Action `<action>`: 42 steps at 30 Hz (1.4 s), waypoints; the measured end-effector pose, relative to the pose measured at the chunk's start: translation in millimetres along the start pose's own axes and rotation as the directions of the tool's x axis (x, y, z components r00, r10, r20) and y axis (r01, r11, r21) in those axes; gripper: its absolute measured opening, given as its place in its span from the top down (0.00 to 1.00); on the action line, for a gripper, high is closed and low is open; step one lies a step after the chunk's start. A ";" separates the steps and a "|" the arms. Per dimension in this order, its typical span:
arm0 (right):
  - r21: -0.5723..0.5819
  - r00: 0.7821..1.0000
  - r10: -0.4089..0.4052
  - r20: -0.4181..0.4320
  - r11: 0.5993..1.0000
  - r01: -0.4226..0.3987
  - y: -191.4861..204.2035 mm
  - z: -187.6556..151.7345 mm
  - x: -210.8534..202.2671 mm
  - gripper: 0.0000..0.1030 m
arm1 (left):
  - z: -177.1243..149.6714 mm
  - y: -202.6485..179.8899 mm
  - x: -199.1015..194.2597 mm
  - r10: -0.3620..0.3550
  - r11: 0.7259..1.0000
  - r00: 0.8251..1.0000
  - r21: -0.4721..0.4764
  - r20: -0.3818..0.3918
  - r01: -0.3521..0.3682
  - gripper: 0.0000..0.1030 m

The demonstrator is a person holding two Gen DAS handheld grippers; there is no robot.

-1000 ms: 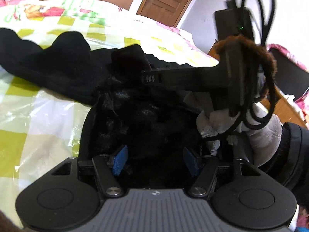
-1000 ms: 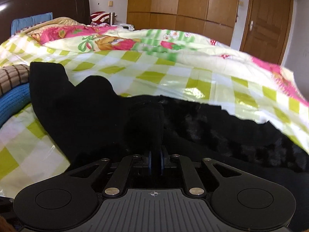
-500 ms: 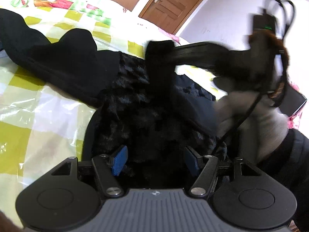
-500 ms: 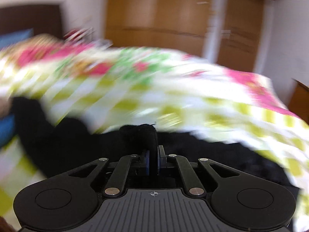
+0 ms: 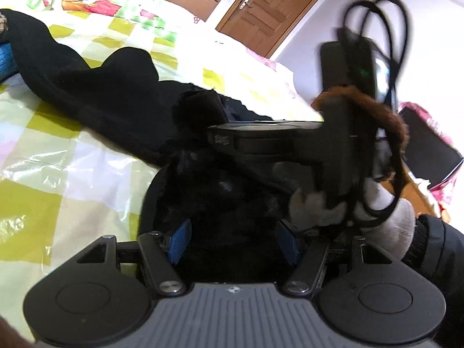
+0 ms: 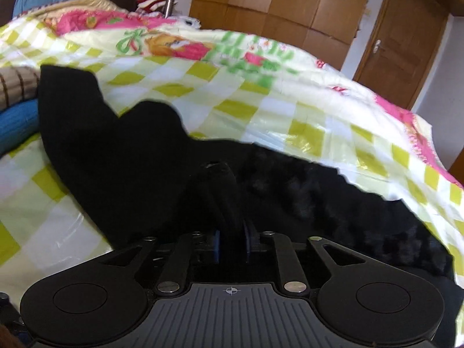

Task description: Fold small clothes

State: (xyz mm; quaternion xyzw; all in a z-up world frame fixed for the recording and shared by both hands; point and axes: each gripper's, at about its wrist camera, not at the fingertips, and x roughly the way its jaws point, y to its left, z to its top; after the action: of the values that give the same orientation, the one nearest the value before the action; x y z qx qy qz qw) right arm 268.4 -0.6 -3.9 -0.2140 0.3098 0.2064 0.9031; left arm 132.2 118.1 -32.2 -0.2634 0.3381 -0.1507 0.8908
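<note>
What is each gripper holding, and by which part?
Right gripper, jaws opening: a raised fold of the black garment. Left gripper: jaws wide around its bunched fabric; grip unclear.

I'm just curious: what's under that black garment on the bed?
A yellow-checked bedspread shows around the black garment. Anything directly beneath it is covered.

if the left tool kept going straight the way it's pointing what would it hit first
Most likely the black fuzzy garment: it already lies between the left tool's wide-set fingers and fills the view ahead. Just beyond, the right tool crosses that line, with a fold of the fabric at its tip. Depth is hard to judge.
</note>
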 end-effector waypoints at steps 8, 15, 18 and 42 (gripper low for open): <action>0.016 0.987 0.159 -0.032 0.987 -0.159 3.8 21.8 -7.1 0.70 | 1.8 6.5 -30.6 0.040 0.999 0.996 -0.034 0.075 -0.038 0.26; 0.066 0.975 0.215 -0.061 0.975 -0.211 11.1 51.1 -7.4 0.70 | 2.5 23.3 -48.1 0.090 0.993 0.988 -0.084 0.122 -0.080 0.26; -0.019 0.957 0.291 0.016 0.957 -0.291 47.7 97.6 -13.6 0.69 | 3.9 30.3 -49.8 0.113 0.989 0.983 -0.116 0.146 -0.097 0.26; -0.211 0.941 0.339 0.010 0.920 -0.330 228.4 192.5 69.9 0.93 | 3.3 63.9 -64.5 0.335 0.927 0.913 -0.257 0.233 -0.274 0.26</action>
State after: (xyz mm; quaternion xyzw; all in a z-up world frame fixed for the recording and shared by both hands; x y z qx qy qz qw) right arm 294.1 303.2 29.7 -0.2453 0.2976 0.3935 0.8345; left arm 93.4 200.3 -32.8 -0.3217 0.2636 0.0665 0.9070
